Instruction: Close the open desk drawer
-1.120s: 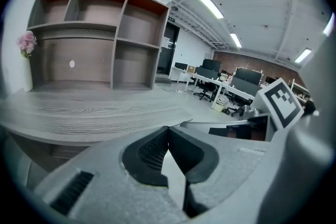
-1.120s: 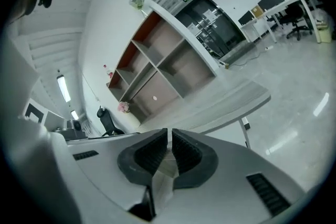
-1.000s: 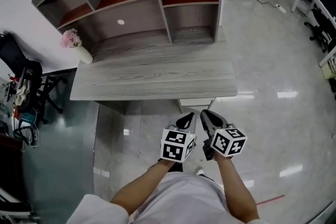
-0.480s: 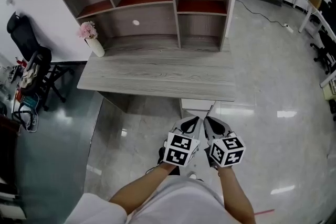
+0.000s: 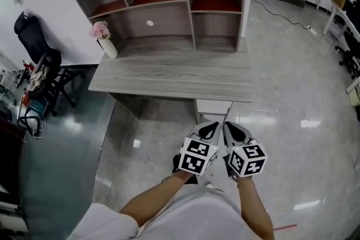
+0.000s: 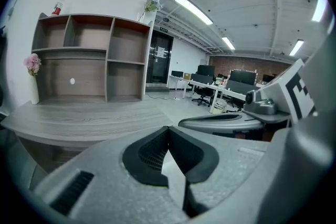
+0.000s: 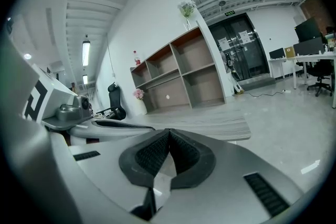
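1. Under the front edge of the desk [image 5: 169, 75], the white drawer [image 5: 212, 106] shows as a narrow strip.
2. The left gripper [image 5: 210, 127] and right gripper [image 5: 228, 127], jaws together and empty, sit slightly farther back from it than a second ago.

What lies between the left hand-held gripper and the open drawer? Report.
Nothing: the head view shows only bare floor between the left hand-held gripper and the drawer.

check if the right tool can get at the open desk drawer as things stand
Probably yes. The right tool, jaws shut, points at the open drawer jutting from the front edge of the desk, with nothing seen between them. The left tool sits beside it, not across the way.
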A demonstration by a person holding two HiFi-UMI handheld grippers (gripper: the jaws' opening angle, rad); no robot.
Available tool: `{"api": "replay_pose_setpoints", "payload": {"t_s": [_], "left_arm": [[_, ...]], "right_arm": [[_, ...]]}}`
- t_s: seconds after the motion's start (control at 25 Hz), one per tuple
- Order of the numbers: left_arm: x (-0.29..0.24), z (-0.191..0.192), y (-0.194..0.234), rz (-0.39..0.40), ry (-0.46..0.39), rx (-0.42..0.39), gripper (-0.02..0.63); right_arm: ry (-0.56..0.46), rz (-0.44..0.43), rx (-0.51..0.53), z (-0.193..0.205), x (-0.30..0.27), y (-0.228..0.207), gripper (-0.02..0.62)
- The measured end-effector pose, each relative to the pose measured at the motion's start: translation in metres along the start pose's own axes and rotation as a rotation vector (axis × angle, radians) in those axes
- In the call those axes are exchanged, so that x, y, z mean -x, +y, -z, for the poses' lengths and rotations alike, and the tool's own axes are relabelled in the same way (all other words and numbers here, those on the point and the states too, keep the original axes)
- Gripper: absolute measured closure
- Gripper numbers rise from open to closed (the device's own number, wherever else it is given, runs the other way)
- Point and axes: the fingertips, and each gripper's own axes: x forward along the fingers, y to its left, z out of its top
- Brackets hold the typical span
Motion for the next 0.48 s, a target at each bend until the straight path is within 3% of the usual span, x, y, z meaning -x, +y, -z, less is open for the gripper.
{"api": "replay_pose_setpoints", "payload": {"t_s": [0.48], "left_arm": [[0.025,0.006,-0.014,-0.018,-0.011,-0.003,0.600]], "right_arm": [[-0.022,-0.010,0.007,0.006,0.023,0.014,0.594]]}}
